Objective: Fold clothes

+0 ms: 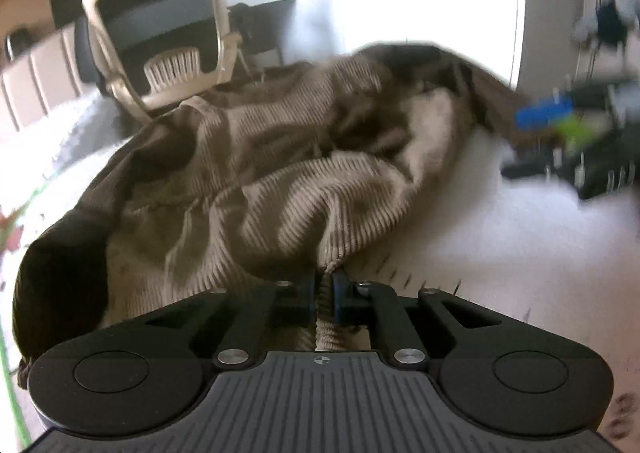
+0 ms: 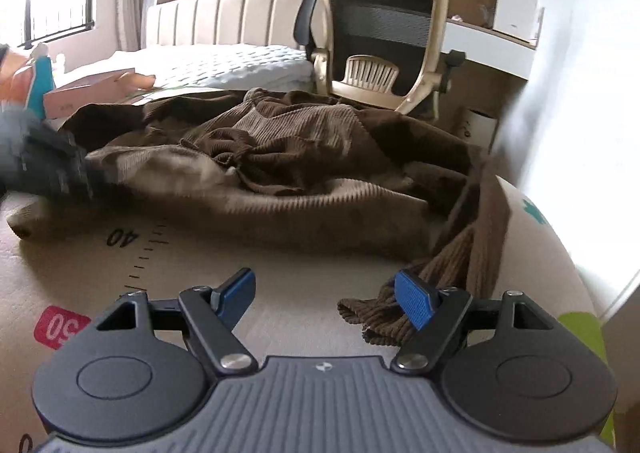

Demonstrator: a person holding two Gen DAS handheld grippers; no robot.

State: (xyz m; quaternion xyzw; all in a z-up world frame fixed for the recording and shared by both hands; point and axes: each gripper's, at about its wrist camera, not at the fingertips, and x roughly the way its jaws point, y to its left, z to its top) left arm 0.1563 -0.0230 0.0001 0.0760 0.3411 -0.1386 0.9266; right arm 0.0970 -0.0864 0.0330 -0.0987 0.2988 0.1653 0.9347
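The left gripper [image 1: 323,285] has its jaws drawn narrow and clamped on a bunched fold of the brown ribbed garment [image 1: 256,173]; the cloth passes between the blue pads [image 1: 338,293] and rises away from them in a taut ridge. The garment lies crumpled across the pale mat [image 1: 460,221], heaped toward the far side, with a dark portion falling over the near left edge. The mat carries printed tick marks just right of the held fold. In the right wrist view, the right gripper [image 2: 325,299] has its jaws spread wide and grips nothing. Its right pad [image 2: 414,303] sits just beside, possibly touching, the ribbed cuff [image 2: 380,317] of a sleeve that trails from the main heap down the right side of the mat. Its left pad [image 2: 236,295] stands over bare mat. The garment [image 2: 280,157] occupies the middle and far part of the surface in this view, unfolded and rumpled, with lighter and darker brown areas. Printed figures 40 [image 2: 122,238] and 50 [image 2: 64,327] show on the mat to the near left. The other gripper appears blurred at the left edge against the cloth. A beige-framed office chair [image 2: 384,37] stands beyond the far edge, with a bed [image 2: 208,61] behind to the left.
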